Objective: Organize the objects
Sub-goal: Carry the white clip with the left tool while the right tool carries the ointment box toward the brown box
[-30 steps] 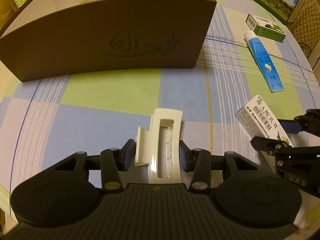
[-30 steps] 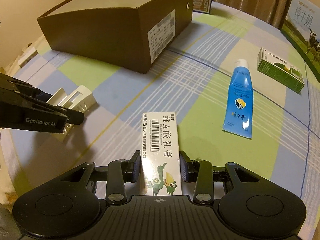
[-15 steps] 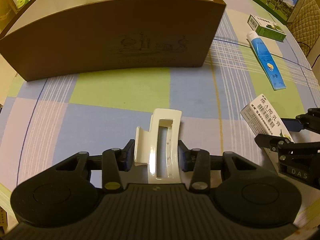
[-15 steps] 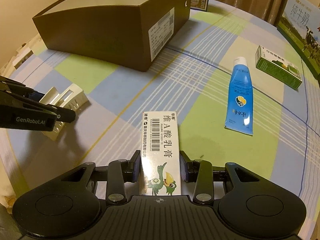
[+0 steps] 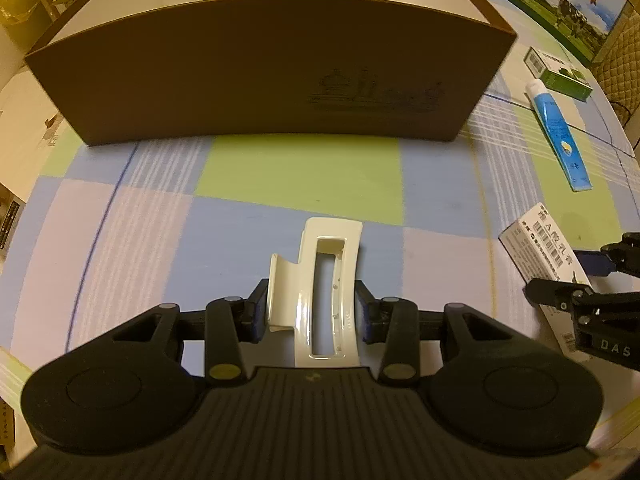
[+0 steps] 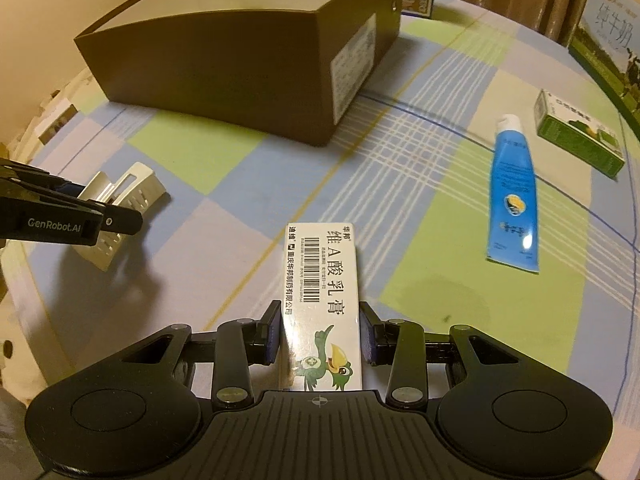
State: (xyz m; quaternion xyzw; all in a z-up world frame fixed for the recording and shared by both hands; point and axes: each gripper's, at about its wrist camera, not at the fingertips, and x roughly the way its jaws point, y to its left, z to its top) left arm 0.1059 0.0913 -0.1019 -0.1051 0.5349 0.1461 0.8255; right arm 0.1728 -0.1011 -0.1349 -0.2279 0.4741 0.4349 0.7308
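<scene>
- Left tongs (image 5: pixel 312 312) clamped on a cream hair claw clip (image 5: pixel 320 292), before the brown cardboard box (image 5: pixel 260 72).
- Right tongs (image 6: pixel 320 330) clamped on a white ointment carton (image 6: pixel 322 300) above the checked desk (image 6: pixel 420 208).

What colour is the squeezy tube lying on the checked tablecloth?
Blue squeezy tube, white cap; right wrist view shows it best.

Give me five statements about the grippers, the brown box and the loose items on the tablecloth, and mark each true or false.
1. The left gripper holds a cream hair claw clip. True.
2. The right gripper is empty. False: it grips a white ointment carton.
3. The brown box is open at the top. True.
4. The blue tube lies inside the box. False: it lies on the tablecloth.
5. The green carton lies beyond the tube's cap end. True.
</scene>
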